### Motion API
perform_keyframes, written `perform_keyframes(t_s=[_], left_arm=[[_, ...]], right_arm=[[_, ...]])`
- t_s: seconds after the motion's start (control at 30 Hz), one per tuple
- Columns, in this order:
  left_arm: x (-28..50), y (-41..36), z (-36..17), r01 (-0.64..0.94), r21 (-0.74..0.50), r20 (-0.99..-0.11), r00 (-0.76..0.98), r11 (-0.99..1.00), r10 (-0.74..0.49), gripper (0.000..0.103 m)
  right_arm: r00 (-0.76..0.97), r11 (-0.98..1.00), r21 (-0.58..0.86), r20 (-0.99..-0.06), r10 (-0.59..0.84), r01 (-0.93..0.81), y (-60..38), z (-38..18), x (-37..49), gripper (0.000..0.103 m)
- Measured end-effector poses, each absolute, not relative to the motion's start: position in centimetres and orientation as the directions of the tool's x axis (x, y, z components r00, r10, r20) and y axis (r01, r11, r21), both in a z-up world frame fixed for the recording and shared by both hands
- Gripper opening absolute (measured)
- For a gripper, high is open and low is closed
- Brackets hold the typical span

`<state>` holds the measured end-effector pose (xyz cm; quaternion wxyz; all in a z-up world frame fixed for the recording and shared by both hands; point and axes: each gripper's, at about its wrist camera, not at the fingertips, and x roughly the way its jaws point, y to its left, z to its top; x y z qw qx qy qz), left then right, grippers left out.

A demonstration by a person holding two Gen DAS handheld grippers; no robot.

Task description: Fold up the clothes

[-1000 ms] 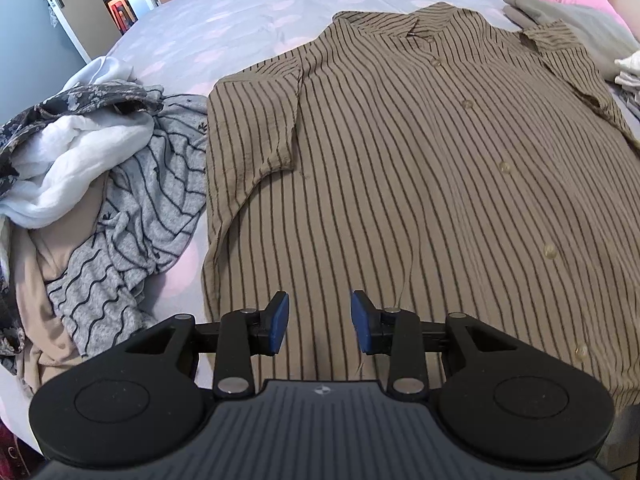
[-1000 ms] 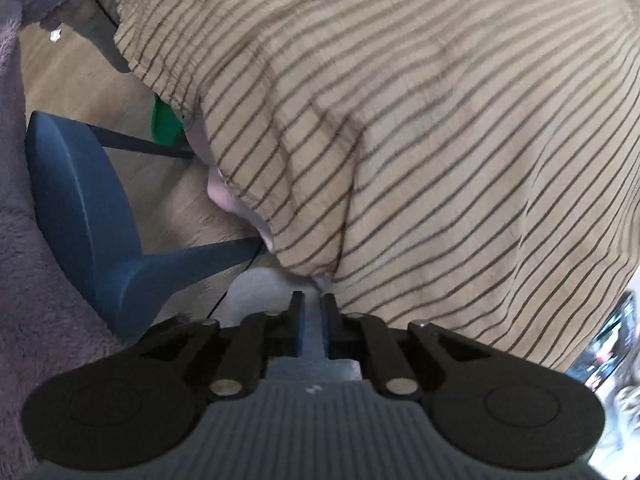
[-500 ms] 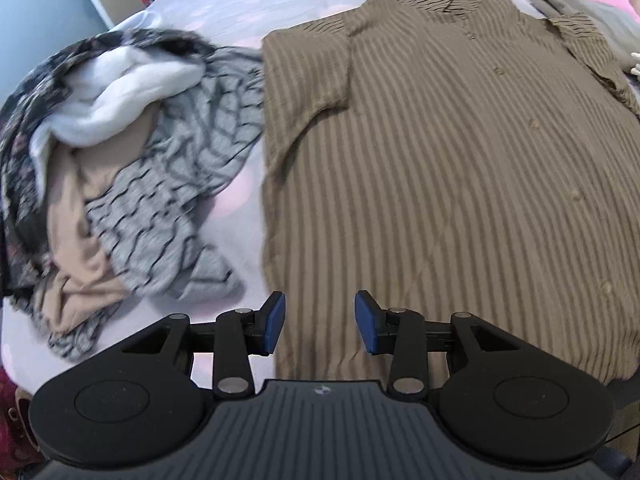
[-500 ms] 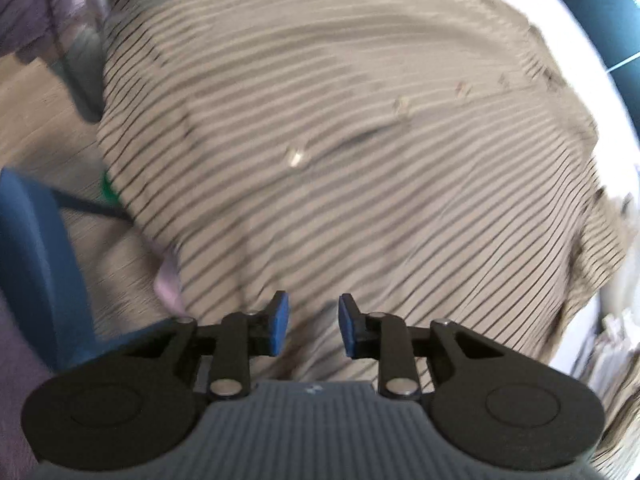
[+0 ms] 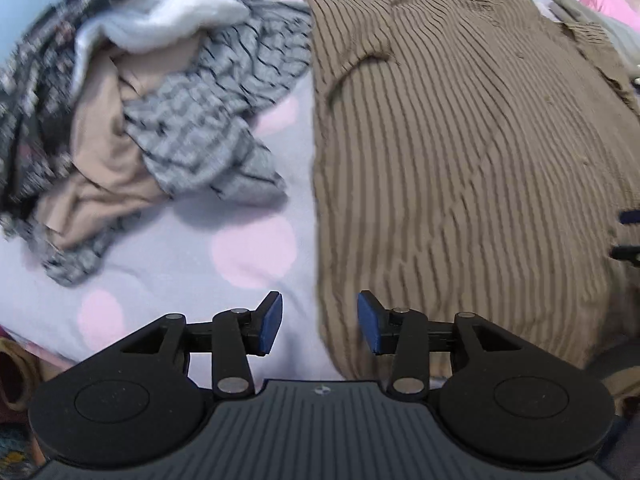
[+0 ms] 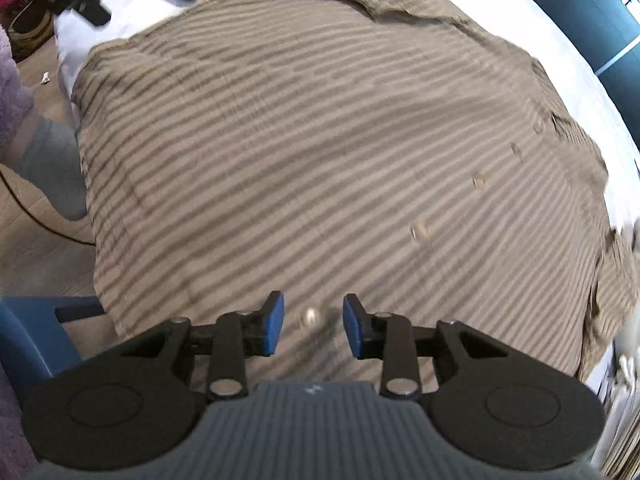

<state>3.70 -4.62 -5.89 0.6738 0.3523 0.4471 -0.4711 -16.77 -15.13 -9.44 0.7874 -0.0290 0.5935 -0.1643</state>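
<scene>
Nearest to us in the left wrist view, the left gripper [image 5: 319,328] fills the lower middle of the frame, its blue-padded fingers [image 5: 270,322] spreading apart with nothing between them; through the gap we see the shirt's edge and the sheet. In the right wrist view the right gripper [image 6: 313,328] sits at the lower middle too, its fingers also spreading and released, empty, with a small pale button [image 6: 311,317] of the shirt showing below them.

The striped shirt [image 5: 460,160] lies spread flat on the bed [image 5: 248,248], front up, filling the right half of the left view and most of the right view. It is a thin, slightly crinkled tan cloth with narrow dark stripes, a short sleeve creased along its seam, a collar at the top of the frame and a row of buttons down the placket.

The bed sheet is smooth, pale lilac with soft pink round spots. On it, in the upper left of the left view, just beside the shirt's sleeve, we see a loose heap of clothes [image 5: 132,92]: a grey knit with dark wavy lines, a plain beige piece, a fluffy white one and a dark speckled one.

Nothing here is a container; the clothes lie straight on the bed.

At the left edge of the right view, a blue chair [image 6: 36,344] stands on a wooden floor [image 6: 36,256].
</scene>
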Motion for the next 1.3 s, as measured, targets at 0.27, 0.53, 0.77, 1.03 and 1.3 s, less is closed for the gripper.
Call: perform_keyframes(t_s=[0.27,0.53,0.77,1.03,1.3], left_arm=[[3.9,-5.6,-9.4,0.958,0.045,-0.966,0.114,0.284,-0.234,0.042],[3.6,-6.4,-9.6,0.968,0.019,-0.968,0.08,0.251,-0.238,0.012],[2.0,-5.5,-5.2,0.987,-0.026,-0.932,0.033,0.157,-0.36,0.001],[-1.4,-6.3,0.7,0.999,-0.039,-0.851,-0.036,-0.006,-0.525,0.001],[-6.9,-9.3,1.3,0.975,-0.011,-0.828,-0.135,-0.224,-0.544,0.001]], right_arm=[[0.25,0.953,-0.249,-0.925,-0.287,0.175,-14.5,-9.4,-14.9,0.04],[0.219,0.942,-0.259,-0.927,-0.304,0.211,-15.4,-10.4,-14.6,0.04],[0.18,0.92,-0.268,-0.928,-0.327,0.287,-16.9,-10.4,-15.4,0.04],[0.156,0.878,-0.243,-0.931,-0.331,0.413,-19.4,-9.5,-17.5,0.04],[0.16,0.842,-0.225,-0.926,-0.341,0.491,-20.1,-8.9,-19.5,0.039]])
